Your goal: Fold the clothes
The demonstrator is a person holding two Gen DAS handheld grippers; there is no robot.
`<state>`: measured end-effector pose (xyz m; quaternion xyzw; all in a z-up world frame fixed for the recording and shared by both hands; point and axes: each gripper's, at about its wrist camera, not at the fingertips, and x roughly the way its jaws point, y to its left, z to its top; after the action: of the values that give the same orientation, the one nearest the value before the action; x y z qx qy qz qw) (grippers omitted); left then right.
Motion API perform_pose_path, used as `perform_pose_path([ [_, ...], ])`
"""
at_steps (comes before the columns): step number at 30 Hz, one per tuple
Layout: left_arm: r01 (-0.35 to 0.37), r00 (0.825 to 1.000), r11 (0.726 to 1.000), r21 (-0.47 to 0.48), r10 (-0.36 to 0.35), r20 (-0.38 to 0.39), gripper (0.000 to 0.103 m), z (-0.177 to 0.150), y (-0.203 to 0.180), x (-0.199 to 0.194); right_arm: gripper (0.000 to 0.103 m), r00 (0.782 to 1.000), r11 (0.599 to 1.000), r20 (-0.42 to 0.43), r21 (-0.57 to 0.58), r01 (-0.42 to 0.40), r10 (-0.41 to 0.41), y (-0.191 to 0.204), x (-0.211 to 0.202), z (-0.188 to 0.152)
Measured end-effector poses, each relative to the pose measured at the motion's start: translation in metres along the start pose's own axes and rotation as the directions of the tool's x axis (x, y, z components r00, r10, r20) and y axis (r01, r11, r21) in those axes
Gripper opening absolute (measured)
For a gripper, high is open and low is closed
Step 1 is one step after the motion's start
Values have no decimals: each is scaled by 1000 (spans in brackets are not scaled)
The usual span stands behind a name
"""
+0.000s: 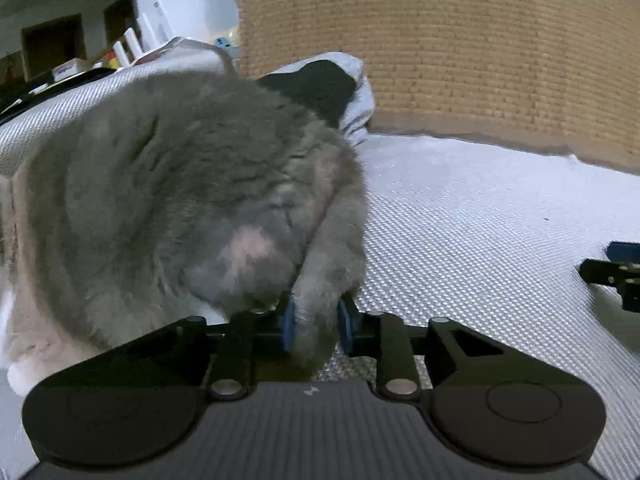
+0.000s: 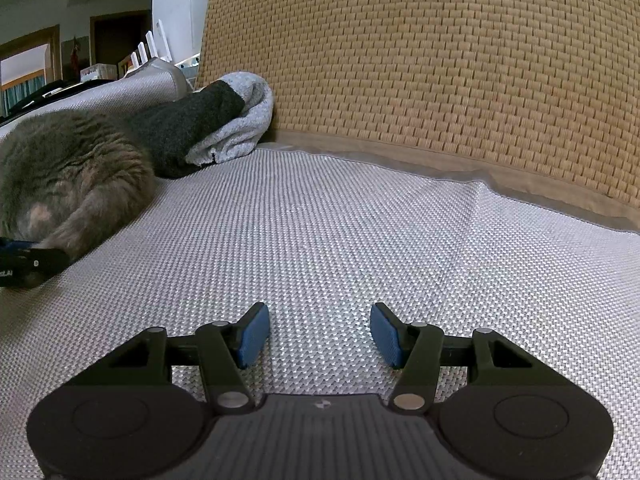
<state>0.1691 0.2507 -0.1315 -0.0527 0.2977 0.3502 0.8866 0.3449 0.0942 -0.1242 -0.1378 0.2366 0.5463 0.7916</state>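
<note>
While left fingers (image 1: 289,326) pinch fuzzy garment (image 1: 192,200), right gripper (image 2: 318,334) gapes

The fleece (image 1: 192,184) looks fuzzy grey, the cover (image 2: 340,240) coarsely woven and slightly shiny, the backrest (image 2: 440,60) woven wicker-style, the tongs (image 2: 316,334) matt black plastic.

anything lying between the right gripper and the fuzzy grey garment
Nothing visible: only bare woven mat lies between the open right gripper and the fuzzy grey garment, which the left gripper already pinches.
</note>
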Motion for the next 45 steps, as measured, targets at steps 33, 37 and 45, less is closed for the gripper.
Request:
perform_pose_path([
  [33,103,995,990,97,-101,-22,19,3,0,7,61,1000,1000,1,5,2,-2,-1,1,0],
  [37,101,995,991,85,-100,-26,19,5,0,8,61,1000,1000,0,4,3,-3,-1,1,1],
  [45,97,995,993,73,-94,-34,19,6,1,4,62,1000,1000,-3,-1,11,-11,0,0,1],
])
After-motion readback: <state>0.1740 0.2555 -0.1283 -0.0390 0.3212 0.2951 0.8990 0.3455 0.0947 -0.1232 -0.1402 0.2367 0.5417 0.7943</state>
